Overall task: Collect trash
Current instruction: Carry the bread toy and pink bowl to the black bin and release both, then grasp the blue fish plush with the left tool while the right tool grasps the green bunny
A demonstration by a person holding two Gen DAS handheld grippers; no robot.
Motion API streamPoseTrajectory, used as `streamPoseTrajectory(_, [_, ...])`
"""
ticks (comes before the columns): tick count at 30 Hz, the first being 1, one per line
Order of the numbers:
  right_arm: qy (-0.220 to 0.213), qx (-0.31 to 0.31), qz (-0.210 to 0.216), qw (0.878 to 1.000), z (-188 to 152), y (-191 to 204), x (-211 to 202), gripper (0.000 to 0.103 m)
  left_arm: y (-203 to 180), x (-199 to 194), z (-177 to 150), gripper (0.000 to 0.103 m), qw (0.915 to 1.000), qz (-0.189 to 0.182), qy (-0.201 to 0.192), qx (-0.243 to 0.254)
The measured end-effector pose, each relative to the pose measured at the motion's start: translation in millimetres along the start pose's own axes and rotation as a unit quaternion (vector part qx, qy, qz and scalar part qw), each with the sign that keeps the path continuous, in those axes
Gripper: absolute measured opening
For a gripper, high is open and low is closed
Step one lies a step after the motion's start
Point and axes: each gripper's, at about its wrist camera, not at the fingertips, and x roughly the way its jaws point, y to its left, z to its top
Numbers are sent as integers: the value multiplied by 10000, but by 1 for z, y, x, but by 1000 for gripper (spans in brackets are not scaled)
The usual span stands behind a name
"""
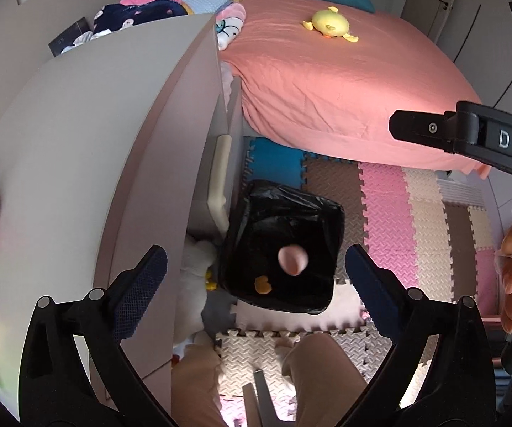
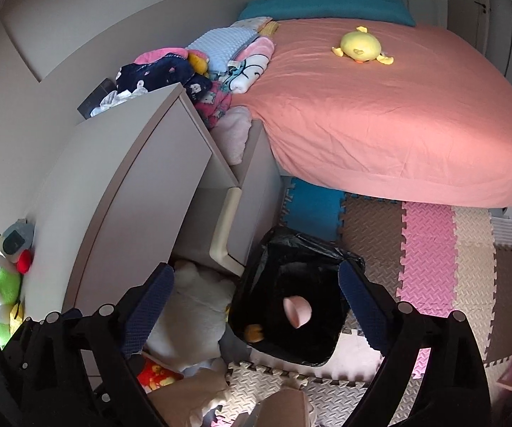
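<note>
While both grippers hung above the floor mats, the scene read:
Left gripper [image 1: 256, 277]: fingers spread wide, holding nothing.
Right gripper [image 2: 256, 306]: fingers likewise apart and empty.
Trash bin [image 1: 321, 213]: black-lined, on the foam mats [image 1: 387, 206] beside the white cabinet [image 1: 170, 163].
Trash: a pink cup [image 1: 292, 259] and a yellow scrap [image 1: 263, 284] lay inside the bin.
Bed [image 1: 327, 82]: pink sheet, yellow plush duck [image 1: 328, 25] on top.
</note>
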Motion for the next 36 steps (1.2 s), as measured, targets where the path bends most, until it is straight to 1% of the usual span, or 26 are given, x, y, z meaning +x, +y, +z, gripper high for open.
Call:
streamPoseTrajectory(12, [116, -139, 44, 9998, -6, 19, 4, 94, 18, -18, -8, 97, 9999, 11, -106, -135])
streamPoseTrajectory(18, [76, -330, 154, 9993, -9, 43, -5, 94, 38, -39, -14, 97, 9992, 73, -284, -259])
streamPoseTrajectory(24, [2, -705, 401, 9967, -12, 91, -17, 94, 74, -71, -25, 97, 9975, 262, -478, -451])
streamPoseTrajectory(28, [0, -1006, 599, 9931, -17, 131, -23, 93, 105, -93, -38, 97, 9952, 494, -590, -601])
streamPoseTrajectory(33, [47, -1371, 845, 9869, -25, 184, -25, 94, 150, -123, -61, 97, 9900, 836, -707, -888])
streamPoseTrajectory(36, [87, -1626, 997, 9816, -32, 219, -26, 94, 179, -142, -78, 97, 9850, 1032, -812, -1123])
